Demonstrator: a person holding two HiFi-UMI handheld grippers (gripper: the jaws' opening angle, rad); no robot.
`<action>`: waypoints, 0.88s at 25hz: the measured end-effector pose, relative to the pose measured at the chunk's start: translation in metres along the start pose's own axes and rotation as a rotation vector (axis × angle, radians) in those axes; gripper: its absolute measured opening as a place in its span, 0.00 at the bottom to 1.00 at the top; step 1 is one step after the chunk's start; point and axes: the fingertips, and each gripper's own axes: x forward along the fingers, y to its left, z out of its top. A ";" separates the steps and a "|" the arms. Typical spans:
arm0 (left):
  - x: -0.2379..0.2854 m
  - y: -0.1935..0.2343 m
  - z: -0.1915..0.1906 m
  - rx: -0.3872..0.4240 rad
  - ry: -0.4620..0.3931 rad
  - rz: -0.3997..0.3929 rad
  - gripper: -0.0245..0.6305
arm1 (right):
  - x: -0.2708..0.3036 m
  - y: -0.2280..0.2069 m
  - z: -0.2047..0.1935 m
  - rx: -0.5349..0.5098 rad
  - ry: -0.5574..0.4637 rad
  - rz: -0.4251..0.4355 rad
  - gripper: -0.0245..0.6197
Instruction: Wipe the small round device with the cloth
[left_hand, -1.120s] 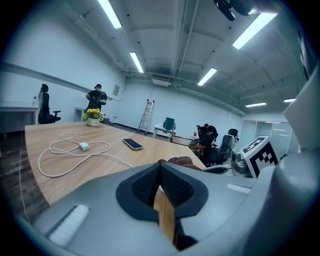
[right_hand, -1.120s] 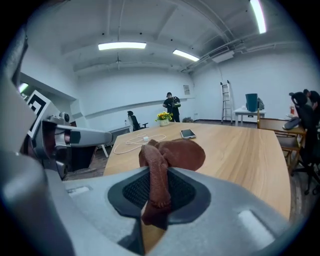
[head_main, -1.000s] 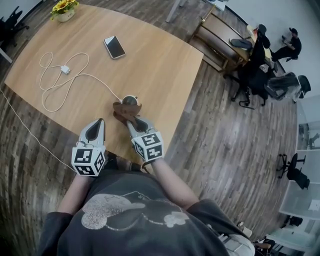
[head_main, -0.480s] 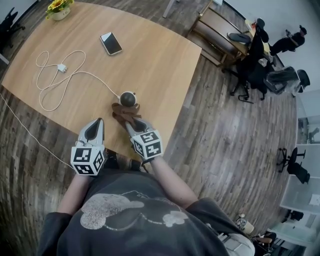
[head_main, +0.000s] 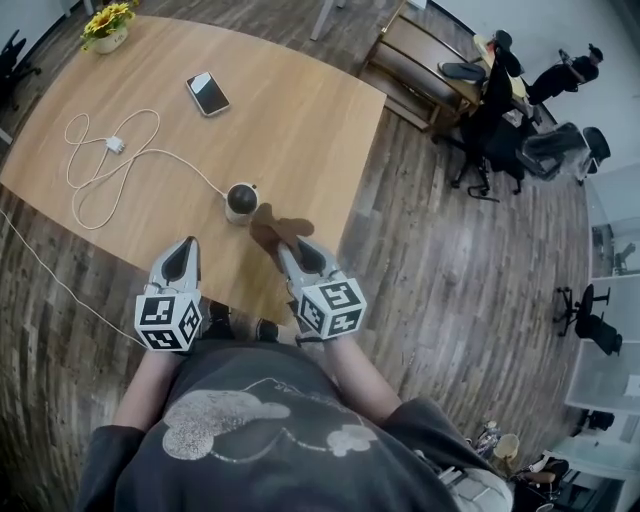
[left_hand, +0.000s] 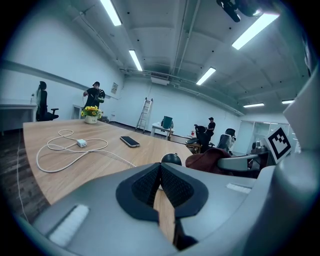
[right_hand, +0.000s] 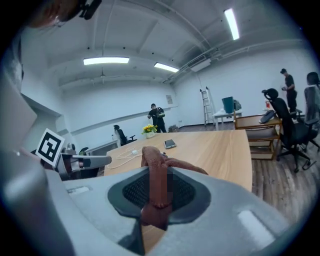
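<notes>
A wooden table (head_main: 300, 110) is seen from above, with a person's dark shirt (head_main: 260, 440) at the near edge. The right gripper (head_main: 292, 247) is held over the table's near edge, its jaws clamped on a brown cloth (head_main: 278, 228), a fold of which is pinched between the pads (right_hand: 186, 192). The left gripper (head_main: 185, 246) is held to the left of it, jaws closed together with nothing between them. A white cable (head_main: 100, 170) is looped on the left of the table. The small round device (head_main: 241, 200) stands just left of the cloth; contact cannot be told. A phone (head_main: 207, 93) lies farther off.
</notes>
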 end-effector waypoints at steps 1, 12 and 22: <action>0.000 -0.001 0.002 0.002 -0.003 -0.002 0.07 | -0.002 -0.007 0.005 0.010 -0.014 -0.019 0.14; 0.010 0.001 0.027 0.036 -0.042 -0.008 0.07 | 0.038 -0.014 0.010 -0.030 0.059 -0.022 0.14; 0.014 0.007 0.022 0.041 -0.012 -0.026 0.07 | 0.067 -0.005 -0.029 -0.055 0.208 0.009 0.14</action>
